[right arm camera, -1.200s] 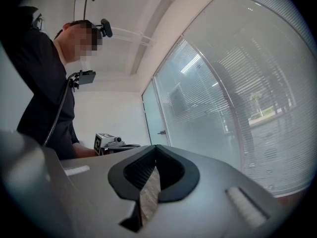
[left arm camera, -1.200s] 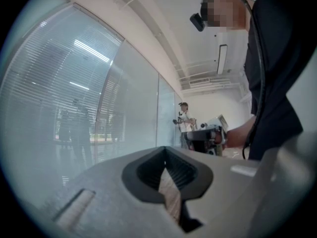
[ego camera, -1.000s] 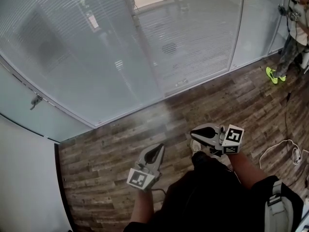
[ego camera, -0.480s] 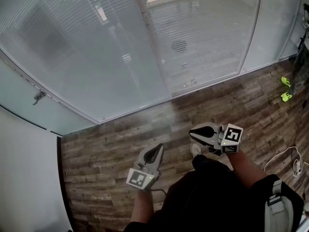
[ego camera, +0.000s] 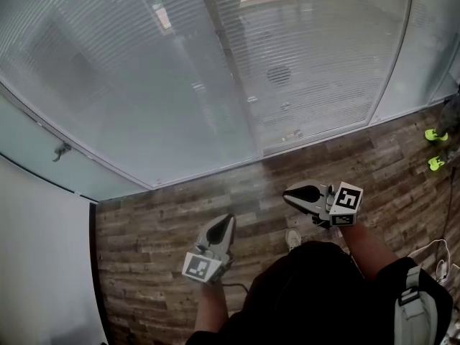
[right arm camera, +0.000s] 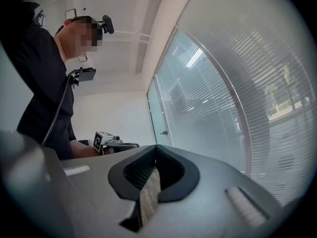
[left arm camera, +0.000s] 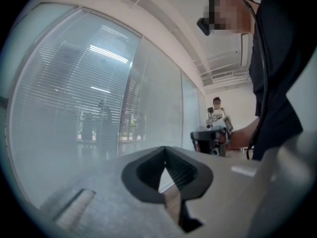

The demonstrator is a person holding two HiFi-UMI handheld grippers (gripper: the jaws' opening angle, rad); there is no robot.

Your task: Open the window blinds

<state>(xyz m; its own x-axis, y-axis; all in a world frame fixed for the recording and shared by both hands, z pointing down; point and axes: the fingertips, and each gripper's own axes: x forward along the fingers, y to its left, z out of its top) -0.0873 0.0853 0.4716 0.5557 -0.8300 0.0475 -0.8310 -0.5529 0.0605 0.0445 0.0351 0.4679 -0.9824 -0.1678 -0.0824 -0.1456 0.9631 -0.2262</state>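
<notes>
Pale blinds, fine horizontal slats

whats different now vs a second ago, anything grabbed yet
The wearer has walked on beside the window: in the head view the frame post slid right and a bystander's green shoes are almost out at the right edge. Nothing was taken hold of. The left gripper and right gripper stay shut and empty above the wood floor; the blinds still hang down.
</notes>
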